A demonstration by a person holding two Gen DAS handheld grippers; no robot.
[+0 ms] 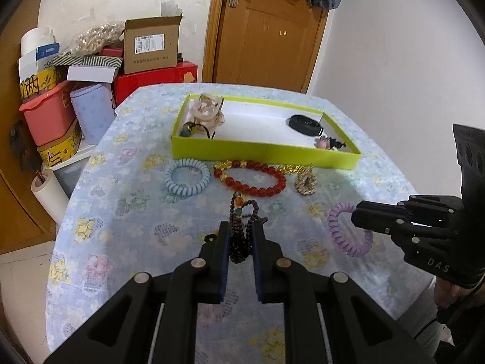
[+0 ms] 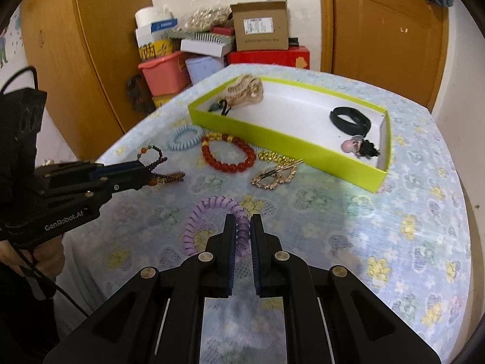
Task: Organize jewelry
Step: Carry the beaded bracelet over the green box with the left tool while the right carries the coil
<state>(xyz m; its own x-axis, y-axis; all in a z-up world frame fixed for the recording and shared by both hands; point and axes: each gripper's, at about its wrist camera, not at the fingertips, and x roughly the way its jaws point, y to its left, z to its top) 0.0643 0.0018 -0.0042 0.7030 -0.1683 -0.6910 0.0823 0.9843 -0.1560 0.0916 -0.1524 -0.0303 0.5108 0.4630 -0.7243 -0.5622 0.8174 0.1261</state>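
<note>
My left gripper (image 1: 241, 227) is shut on a dark beaded bracelet (image 1: 242, 230) with orange and green beads, low over the table; it also shows in the right wrist view (image 2: 157, 163). My right gripper (image 2: 243, 221) is shut on a purple coil hair tie (image 2: 212, 221), seen in the left wrist view (image 1: 348, 230) too. A lime-green tray (image 1: 263, 151) holds a pale claw clip (image 1: 209, 109), a black band (image 1: 304, 124) and small charms. In front of the tray lie a blue coil tie (image 1: 186, 180), a red bead bracelet (image 1: 251, 179) and a gold clip (image 1: 304, 179).
The table has a light blue floral cloth (image 1: 121, 227). Boxes, a pink bin and paper rolls (image 1: 54, 115) are stacked beyond its far left corner. A wooden door (image 1: 266, 30) stands behind. The table edge drops off at left and near.
</note>
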